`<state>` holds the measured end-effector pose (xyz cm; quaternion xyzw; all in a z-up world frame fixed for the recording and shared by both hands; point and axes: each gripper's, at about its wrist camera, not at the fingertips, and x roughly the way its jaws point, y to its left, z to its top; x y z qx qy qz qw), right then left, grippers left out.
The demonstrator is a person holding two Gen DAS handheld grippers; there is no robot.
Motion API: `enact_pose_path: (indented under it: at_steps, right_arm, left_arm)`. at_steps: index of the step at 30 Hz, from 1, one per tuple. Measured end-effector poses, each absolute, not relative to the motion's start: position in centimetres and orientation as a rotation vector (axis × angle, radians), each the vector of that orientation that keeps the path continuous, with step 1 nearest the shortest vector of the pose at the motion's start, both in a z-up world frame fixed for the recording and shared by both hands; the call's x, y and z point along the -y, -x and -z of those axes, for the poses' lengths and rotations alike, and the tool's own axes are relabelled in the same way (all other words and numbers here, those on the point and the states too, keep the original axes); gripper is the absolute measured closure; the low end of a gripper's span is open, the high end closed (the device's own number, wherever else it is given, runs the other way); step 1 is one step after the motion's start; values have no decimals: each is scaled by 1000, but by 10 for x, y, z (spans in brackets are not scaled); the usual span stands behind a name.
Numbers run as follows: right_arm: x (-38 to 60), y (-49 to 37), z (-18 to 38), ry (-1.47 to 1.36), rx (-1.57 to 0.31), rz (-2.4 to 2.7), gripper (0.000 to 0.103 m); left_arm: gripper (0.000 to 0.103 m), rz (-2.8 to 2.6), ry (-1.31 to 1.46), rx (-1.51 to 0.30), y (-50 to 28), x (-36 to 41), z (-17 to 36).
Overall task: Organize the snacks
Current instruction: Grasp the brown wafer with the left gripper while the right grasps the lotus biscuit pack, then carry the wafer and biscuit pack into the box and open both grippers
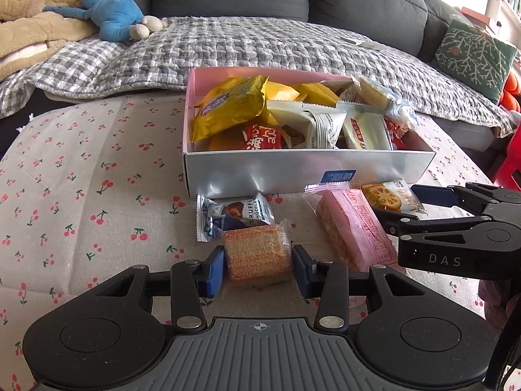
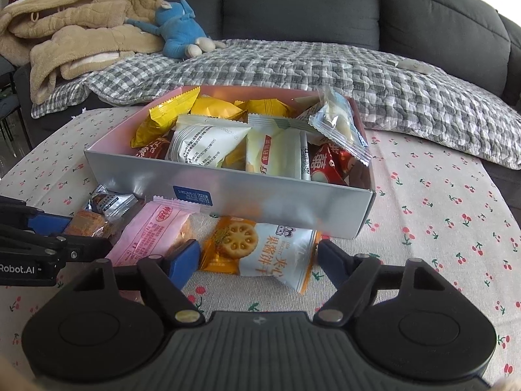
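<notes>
A silver box (image 1: pixel 293 171) with a pink inside holds several snack packs; it also shows in the right wrist view (image 2: pixel 260 195). My left gripper (image 1: pixel 259 268) is shut on an orange wafer pack (image 1: pixel 257 255) on the tablecloth. A truffle chocolate pack (image 1: pixel 232 213) lies just behind it, a pink wafer pack (image 1: pixel 355 228) to its right. My right gripper (image 2: pixel 259 260) is open, its fingers either side of a jam biscuit pack (image 2: pixel 260 249) lying in front of the box. The pink pack (image 2: pixel 153 233) lies by its left finger.
The table has a cherry-print cloth (image 1: pixel 81 179). Behind it stands a grey sofa with a checked quilt (image 1: pixel 244 42), a blue plush toy (image 1: pixel 114 9), a beige blanket (image 2: pixel 71 36) and a green cushion (image 1: pixel 475 55).
</notes>
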<state>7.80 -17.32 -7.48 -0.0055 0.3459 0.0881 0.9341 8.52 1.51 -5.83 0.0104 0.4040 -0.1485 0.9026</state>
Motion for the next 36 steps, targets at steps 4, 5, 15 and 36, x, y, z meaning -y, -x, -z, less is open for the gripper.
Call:
enact_pose_path:
  at_steps: [4,5,15,36]
  right_arm:
    - [174,-76,73,12,-702,-192,42]
    - [173,-77,73,16,-701,-194,43]
    - [179,-72,67,-10,-712,-185,48]
    - [193,-61,54,-51,-705,-165,52]
  left_arm:
    - [63,291,-42,-836,-84,-14,58]
    - [63,289,-44,-836,-84,-14,58]
    - [63,279,-40,-845,-83,-17,55]
    - [63,288,-43,-827,-78,-18,45]
